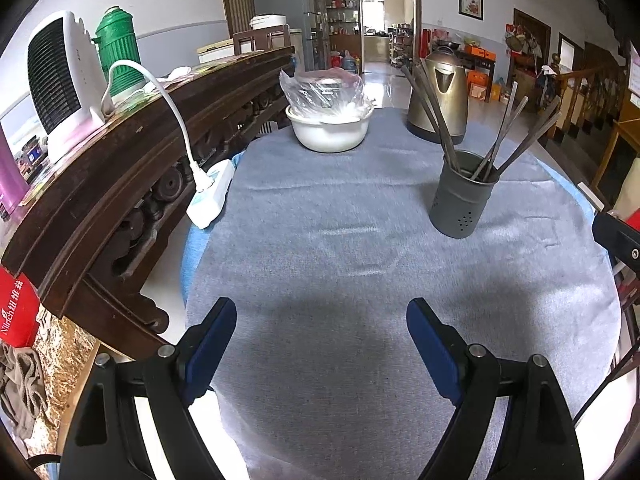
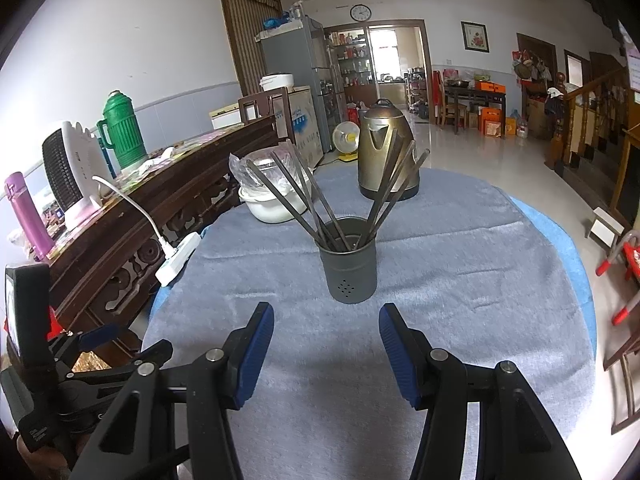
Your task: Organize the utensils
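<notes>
The tall dark grey metal cup with little holes (image 2: 349, 266) stood upright on the round surface with the fuzzy grey cloth (image 2: 460, 300), near the middle and straight ahead of the right claw (image 2: 327, 330). A bunch of long thin dark metal sticks (image 2: 304, 204) leaned out of it in two fans, one to each side. No stick lay loose on the cloth, so the tidying looked nearly done.

The right claw was spread wide and held nothing. The left claw (image 1: 322, 322) was spread wide too, with nothing in it, and the cup sat well off to its right.

The cup looked tall and light, and the sticks poked far out past its rim. If a claw bumped a stick tip, the cup could tip over and spill them all. Pulling one stick out might drag the others along.

Behind the cup stood a shiny brown metal kettle (image 2: 386, 152) and a white bowl with a crinkly clear bag (image 2: 274, 200). A big swing could knock those as well
</notes>
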`<state>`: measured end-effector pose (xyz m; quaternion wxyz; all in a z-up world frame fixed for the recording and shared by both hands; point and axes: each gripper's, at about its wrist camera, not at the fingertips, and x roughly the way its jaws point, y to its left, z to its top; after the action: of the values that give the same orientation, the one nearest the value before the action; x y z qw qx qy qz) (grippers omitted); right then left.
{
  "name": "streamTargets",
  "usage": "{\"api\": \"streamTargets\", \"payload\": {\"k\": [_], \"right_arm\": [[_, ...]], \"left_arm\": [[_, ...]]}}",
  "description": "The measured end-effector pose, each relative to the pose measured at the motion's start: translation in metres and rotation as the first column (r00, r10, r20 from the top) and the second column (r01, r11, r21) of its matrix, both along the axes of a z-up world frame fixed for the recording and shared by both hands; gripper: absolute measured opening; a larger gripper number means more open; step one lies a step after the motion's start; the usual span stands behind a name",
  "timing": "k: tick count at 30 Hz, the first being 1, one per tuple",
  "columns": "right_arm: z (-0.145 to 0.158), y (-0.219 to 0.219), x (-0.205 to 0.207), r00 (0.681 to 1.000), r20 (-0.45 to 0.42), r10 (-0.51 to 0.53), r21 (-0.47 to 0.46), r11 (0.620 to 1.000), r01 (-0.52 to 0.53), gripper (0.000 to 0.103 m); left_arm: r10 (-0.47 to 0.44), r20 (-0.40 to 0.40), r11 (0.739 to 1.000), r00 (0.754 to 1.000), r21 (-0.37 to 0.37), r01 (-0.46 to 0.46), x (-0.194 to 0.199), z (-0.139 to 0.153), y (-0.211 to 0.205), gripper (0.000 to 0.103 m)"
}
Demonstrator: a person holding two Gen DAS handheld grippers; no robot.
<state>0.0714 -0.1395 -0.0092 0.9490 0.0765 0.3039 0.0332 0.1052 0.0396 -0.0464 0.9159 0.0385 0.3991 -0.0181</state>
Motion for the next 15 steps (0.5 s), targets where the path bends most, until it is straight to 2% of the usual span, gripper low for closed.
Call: {"api": "streamTargets", "payload": {"k": [15], "right_arm": [[-0.003, -0.004, 0.01, 1.0, -0.007, 0.004, 0.015, 1.0, -0.004, 0.059]], "left_arm": [[-0.001, 0.006, 1.0, 1.0, 0.012, 0.001, 0.006, 0.005, -0.008, 0.087]]}}
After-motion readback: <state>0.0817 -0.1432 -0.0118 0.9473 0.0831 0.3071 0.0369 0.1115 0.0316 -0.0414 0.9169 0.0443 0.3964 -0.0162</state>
